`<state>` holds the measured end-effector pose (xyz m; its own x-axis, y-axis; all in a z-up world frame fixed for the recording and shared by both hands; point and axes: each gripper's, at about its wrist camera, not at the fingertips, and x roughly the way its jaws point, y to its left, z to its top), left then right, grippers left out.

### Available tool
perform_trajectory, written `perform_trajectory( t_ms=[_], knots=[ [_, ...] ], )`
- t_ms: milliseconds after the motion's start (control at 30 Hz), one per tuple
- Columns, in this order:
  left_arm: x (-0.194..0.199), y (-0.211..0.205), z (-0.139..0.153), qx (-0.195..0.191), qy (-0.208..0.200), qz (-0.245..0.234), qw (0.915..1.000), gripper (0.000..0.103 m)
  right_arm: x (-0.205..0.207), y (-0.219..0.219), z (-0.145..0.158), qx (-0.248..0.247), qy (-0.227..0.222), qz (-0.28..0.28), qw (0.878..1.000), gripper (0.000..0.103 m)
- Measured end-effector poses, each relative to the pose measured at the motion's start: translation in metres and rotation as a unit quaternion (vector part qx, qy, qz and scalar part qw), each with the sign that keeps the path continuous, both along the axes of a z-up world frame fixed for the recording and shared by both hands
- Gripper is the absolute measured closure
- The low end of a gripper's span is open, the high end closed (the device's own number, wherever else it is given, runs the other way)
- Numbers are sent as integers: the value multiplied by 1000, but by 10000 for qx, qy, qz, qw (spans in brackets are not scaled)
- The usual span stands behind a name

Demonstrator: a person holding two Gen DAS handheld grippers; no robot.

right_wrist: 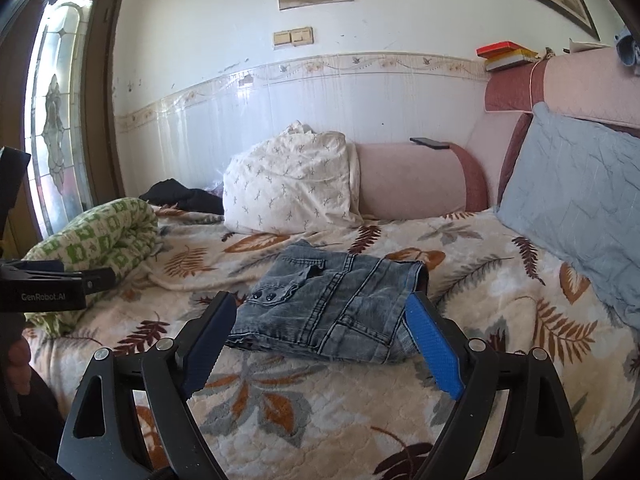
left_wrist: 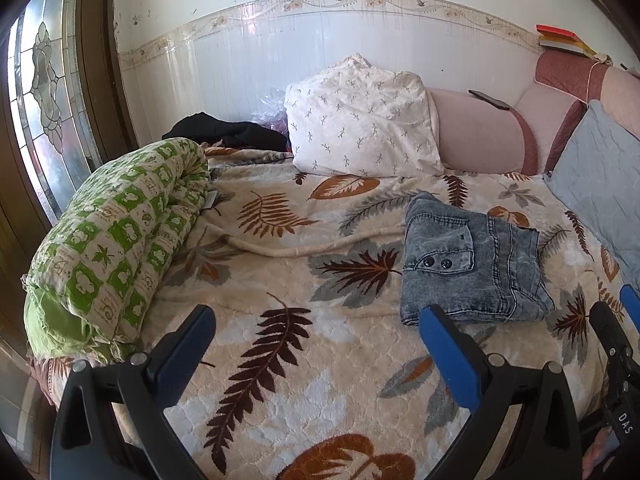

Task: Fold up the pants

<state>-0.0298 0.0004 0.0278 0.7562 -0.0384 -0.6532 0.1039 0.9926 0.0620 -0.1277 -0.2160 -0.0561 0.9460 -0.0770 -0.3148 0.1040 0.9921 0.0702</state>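
Note:
The grey-blue denim pants lie folded into a compact square on the leaf-patterned blanket, pocket buttons facing up. In the left wrist view my left gripper stands open over bare blanket, to the left of the pants and nearer the bed's front edge, holding nothing. My right gripper is open too, its blue pads spread wide just in front of the folded pants, not touching them. The right gripper's fingers also show at the right edge of the left wrist view.
A rolled green-and-white quilt lies along the bed's left side. A white pillow, pink bolster and dark garment sit by the wall. A grey-blue cushion leans at the right. A phone rests on the bolster.

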Motion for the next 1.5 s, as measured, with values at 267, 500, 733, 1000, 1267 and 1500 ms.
perform_trajectory(
  t_ms=[267,500,733,1000,1267,1500],
  knots=[
    [3,-3,-3,19,56,-49,10000,0,0,2,-1,-44,23,11,10000,16],
    [5,-4,-6,-13,108,-72,9999,0,1,3,-1,-102,47,70,9999,16],
    [11,-7,-6,-58,119,-169,9998,0,6,10,1,-226,48,145,9996,16],
    [32,-13,-3,-29,52,-186,9998,0,27,10,28,-307,-171,178,9992,16],
    [57,-18,-17,-43,149,-139,9998,0,53,7,0,-249,280,163,9992,13],
    [67,-22,-33,-83,272,-258,9993,0,59,5,-10,-209,411,114,9989,12]
  ],
)
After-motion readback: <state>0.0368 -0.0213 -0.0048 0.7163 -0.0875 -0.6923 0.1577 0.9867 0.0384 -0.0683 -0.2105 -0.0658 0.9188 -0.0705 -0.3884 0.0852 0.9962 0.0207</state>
